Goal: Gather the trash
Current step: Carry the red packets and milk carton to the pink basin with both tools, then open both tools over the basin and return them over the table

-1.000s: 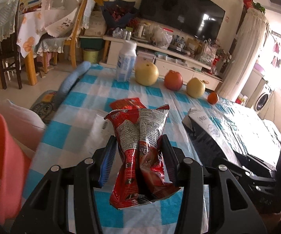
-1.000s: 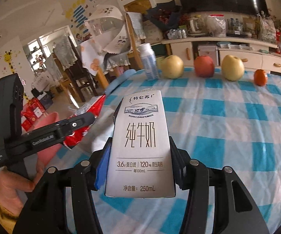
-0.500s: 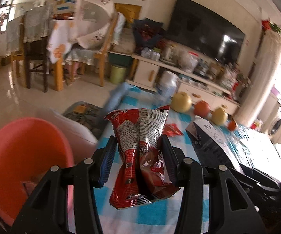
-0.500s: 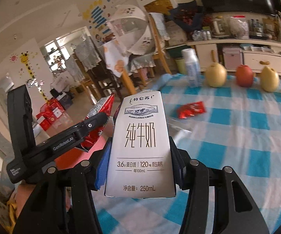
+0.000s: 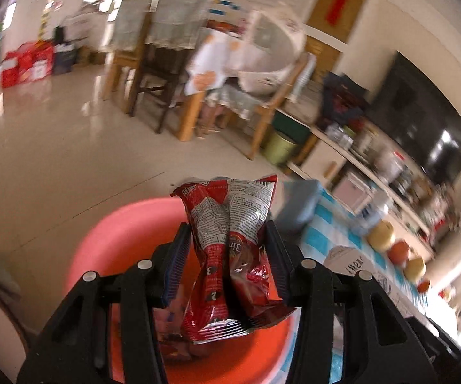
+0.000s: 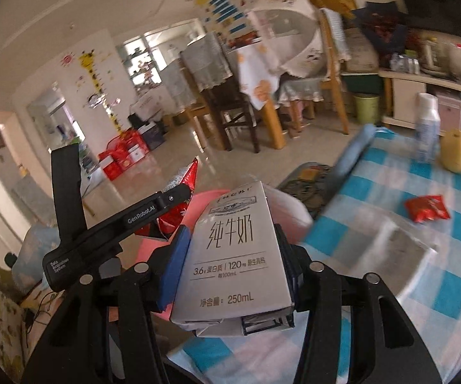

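My left gripper (image 5: 227, 256) is shut on a red and silver snack wrapper (image 5: 230, 256) and holds it over a pink-orange plastic basin (image 5: 128, 243) that has some trash at its bottom. My right gripper (image 6: 233, 256) is shut on a white 250 mL milk carton (image 6: 233, 256) beside the left gripper (image 6: 179, 198), near the basin's rim (image 6: 208, 201). The carton also shows at the right of the left wrist view (image 5: 355, 265). Another red wrapper (image 6: 427, 208) lies on the blue-checked tablecloth (image 6: 422, 288).
A white bottle (image 6: 427, 128), a yellow pear (image 6: 454, 150) and more fruit (image 5: 398, 251) stand along the table's far side. A crumpled clear wrapper (image 6: 400, 249) lies on the cloth. Dining chairs (image 6: 230, 102), a green bin (image 6: 366, 108) and open floor lie beyond.
Both grippers have swung left off the table toward the basin, each still holding its item. The left gripper with the wrapper now sits above the basin.
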`<state>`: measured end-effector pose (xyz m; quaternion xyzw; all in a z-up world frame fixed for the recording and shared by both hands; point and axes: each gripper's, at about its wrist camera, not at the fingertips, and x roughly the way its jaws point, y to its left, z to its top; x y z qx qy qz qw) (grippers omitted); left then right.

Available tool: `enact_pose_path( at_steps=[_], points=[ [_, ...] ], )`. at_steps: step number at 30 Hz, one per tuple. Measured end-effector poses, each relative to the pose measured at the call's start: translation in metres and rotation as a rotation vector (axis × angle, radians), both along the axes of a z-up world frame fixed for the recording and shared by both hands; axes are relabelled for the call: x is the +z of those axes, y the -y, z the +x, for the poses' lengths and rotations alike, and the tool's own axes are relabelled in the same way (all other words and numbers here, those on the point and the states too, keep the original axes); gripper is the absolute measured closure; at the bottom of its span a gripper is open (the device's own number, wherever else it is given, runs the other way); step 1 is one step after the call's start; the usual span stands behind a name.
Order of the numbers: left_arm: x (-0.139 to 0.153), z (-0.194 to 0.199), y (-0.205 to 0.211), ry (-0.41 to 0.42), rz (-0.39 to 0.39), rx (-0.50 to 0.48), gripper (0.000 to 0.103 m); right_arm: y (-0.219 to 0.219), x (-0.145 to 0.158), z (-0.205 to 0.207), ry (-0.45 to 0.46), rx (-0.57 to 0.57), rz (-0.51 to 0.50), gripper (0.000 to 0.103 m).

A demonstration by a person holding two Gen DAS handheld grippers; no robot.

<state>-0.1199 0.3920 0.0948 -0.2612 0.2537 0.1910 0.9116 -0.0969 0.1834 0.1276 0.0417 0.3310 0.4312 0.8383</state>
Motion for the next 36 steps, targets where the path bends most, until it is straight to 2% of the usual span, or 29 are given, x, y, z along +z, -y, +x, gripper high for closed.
enact_pose_path(
  at_steps=[5,6,7,8,10,12,18,22,25,29,33,36],
  points=[
    [-0.009,-0.007,-0.03,-0.005,-0.067,0.069,0.055,-0.044,-0.008,0.0,0.015,0.04,-0.048,0.05],
    [-0.011,-0.007,-0.036,-0.008,-0.082,0.082,0.052,-0.05,-0.011,0.002,0.017,0.039,-0.061,0.05],
    [-0.011,-0.009,-0.037,-0.009,-0.088,0.091,0.044,-0.059,-0.016,0.005,0.013,0.031,-0.082,0.044],
    [-0.012,-0.012,-0.04,-0.012,-0.086,0.11,0.039,-0.061,-0.02,0.007,0.008,0.017,-0.093,0.026],
    [-0.012,-0.012,-0.041,-0.025,-0.067,0.142,0.025,-0.059,-0.029,0.011,-0.016,-0.019,-0.09,0.014],
    [-0.012,-0.012,-0.043,-0.031,-0.056,0.153,0.019,-0.053,-0.033,0.012,-0.033,-0.035,-0.078,0.014],
    [-0.011,-0.012,-0.039,0.006,-0.035,0.148,0.014,-0.021,-0.04,0.013,-0.039,-0.131,-0.093,0.011],
    [-0.005,-0.013,-0.027,0.078,0.02,0.153,0.009,0.0,-0.044,0.007,-0.036,-0.167,-0.103,0.011],
    [0.0,-0.01,-0.015,0.125,0.042,0.122,0.006,0.012,-0.045,0.0,-0.02,-0.185,-0.114,0.009],
    [0.004,-0.002,0.002,0.149,0.098,0.077,0.005,0.028,-0.046,-0.007,-0.001,-0.211,-0.123,0.008],
    [0.007,0.008,0.018,0.139,0.113,-0.005,0.005,0.05,-0.048,-0.013,0.012,-0.242,-0.122,0.007],
    [0.007,0.021,0.032,0.076,0.13,-0.067,0.005,0.068,-0.05,-0.018,0.033,-0.267,-0.124,0.006]
  ],
)
